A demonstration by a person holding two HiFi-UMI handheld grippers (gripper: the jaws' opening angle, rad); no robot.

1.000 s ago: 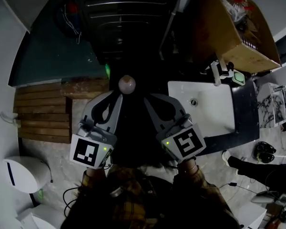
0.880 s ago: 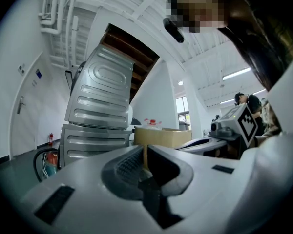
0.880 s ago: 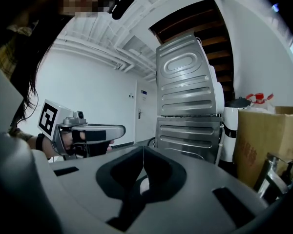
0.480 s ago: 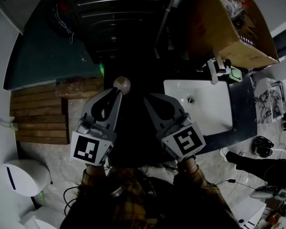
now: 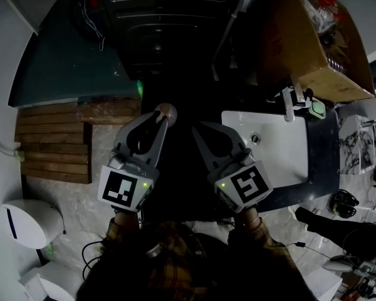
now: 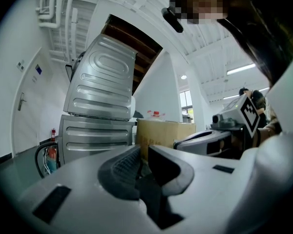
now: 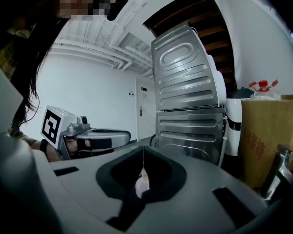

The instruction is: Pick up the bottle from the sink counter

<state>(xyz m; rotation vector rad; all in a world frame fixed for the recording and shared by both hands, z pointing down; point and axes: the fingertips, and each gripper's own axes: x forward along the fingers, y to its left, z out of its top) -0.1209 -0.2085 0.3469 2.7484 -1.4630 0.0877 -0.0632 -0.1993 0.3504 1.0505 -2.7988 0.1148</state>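
A white sink basin (image 5: 282, 149) sits in a dark counter (image 5: 321, 152) at the right of the head view, with a faucet (image 5: 288, 103) at its back edge. Beside the faucet lies a small white and green thing (image 5: 318, 109); I cannot tell whether it is the bottle. My left gripper (image 5: 161, 116) is shut and holds nothing, well left of the sink. My right gripper (image 5: 197, 129) is also shut and holds nothing, a little left of the basin. In the gripper views both the left gripper (image 6: 142, 152) and the right gripper (image 7: 143, 155) point level toward the grey machines.
Two stacked grey metal machines (image 5: 163, 24) stand straight ahead. A cardboard box (image 5: 307, 42) with a red-capped item (image 7: 263, 86) stands behind the sink. A small round pale thing (image 5: 167, 110) shows at the left gripper's tips. Wooden slats (image 5: 53, 146) and a white bin (image 5: 25, 227) lie left.
Both grippers have edged forward, and the left one's tips now overlap the round pale thing. Both stay shut.
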